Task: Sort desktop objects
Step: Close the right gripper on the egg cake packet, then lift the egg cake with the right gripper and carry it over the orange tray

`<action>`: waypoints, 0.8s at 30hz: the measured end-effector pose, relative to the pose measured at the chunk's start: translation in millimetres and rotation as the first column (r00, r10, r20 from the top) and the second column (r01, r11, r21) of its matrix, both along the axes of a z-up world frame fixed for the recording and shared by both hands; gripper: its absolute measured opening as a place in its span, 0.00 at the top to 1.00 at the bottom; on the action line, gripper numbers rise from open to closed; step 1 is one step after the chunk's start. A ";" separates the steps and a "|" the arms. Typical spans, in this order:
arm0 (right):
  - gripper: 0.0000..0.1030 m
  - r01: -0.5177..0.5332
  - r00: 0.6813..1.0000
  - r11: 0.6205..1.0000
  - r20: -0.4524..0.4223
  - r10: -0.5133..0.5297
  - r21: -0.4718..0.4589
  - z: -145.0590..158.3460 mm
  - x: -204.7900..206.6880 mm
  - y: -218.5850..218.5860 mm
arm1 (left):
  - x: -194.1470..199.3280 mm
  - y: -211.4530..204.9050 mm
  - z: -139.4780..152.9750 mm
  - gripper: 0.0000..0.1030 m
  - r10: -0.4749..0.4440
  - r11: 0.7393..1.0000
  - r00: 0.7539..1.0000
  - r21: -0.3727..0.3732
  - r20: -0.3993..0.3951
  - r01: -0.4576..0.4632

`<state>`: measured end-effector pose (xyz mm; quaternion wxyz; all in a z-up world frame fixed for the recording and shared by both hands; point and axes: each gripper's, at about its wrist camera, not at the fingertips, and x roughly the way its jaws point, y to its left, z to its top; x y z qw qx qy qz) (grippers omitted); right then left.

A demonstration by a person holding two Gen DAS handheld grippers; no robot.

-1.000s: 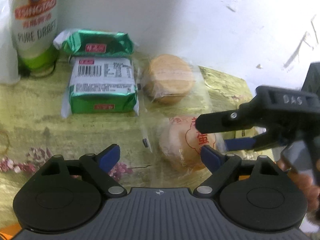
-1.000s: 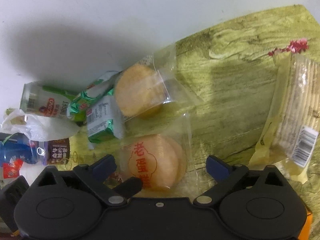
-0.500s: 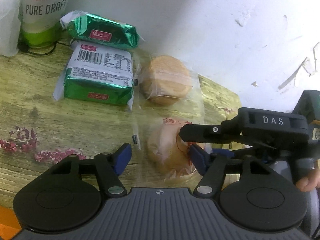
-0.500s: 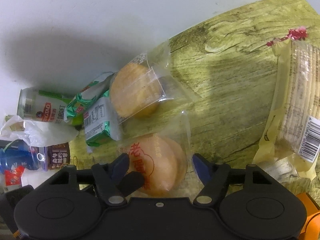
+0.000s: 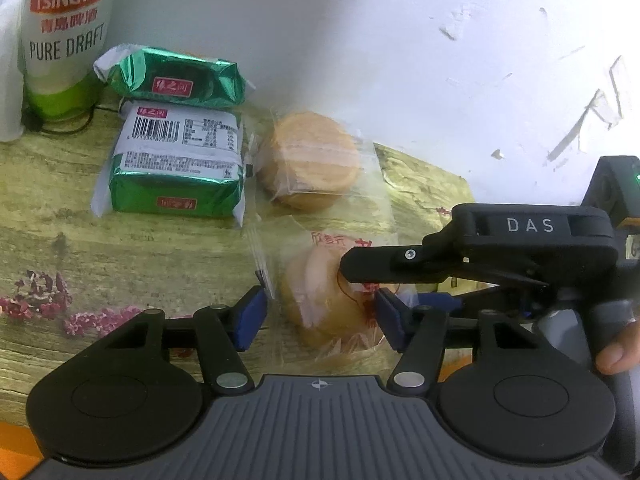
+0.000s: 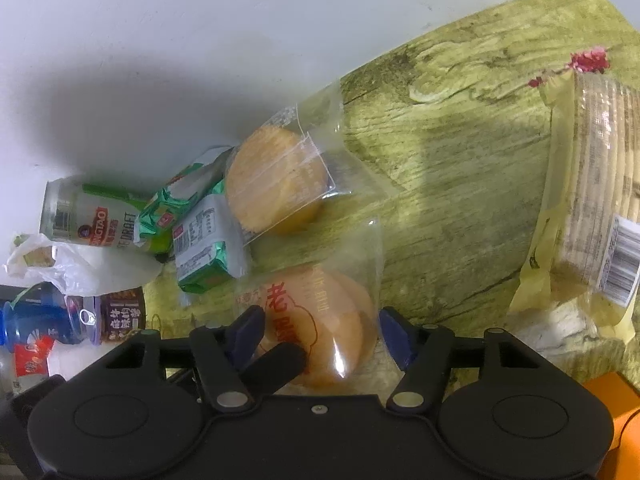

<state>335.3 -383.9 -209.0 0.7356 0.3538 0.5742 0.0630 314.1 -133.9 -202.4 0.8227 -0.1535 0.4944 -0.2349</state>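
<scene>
Left gripper and right gripper: jaws just closing, both bracketing the round pale pastry in clear printed wrapper, contact unclear. Pastry lies on the wood-grain tabletop, just before the unprinted wrapped cake. Light, soft, crushable; film slippery. Grip gently across its sides.

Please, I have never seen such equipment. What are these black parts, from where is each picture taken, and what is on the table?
A person holds a two-finger gripper in each hand; a camera on each looks along its fingers. One picture is from the left gripper, the other from the right gripper. Their jaws have just been closing around the same wrapped pastry with red print; whether the pads press on it I cannot tell. On the table are also another wrapped pastry, two green packets, a beer can and a cracker packet.
</scene>
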 end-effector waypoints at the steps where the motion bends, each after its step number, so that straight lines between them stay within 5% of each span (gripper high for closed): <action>1: 0.40 0.002 1.000 1.000 0.000 -0.002 0.003 0.4 -0.8 0.3 | -0.7 0.2 1.4 0.42 -0.001 1.000 1.000 0.001 0.002 0.001; 24: 0.40 0.024 0.996 0.999 0.080 -0.026 0.022 55.0 -38.0 11.8 | -36.7 3.5 57.6 0.45 -0.045 0.999 0.995 -0.006 0.089 0.045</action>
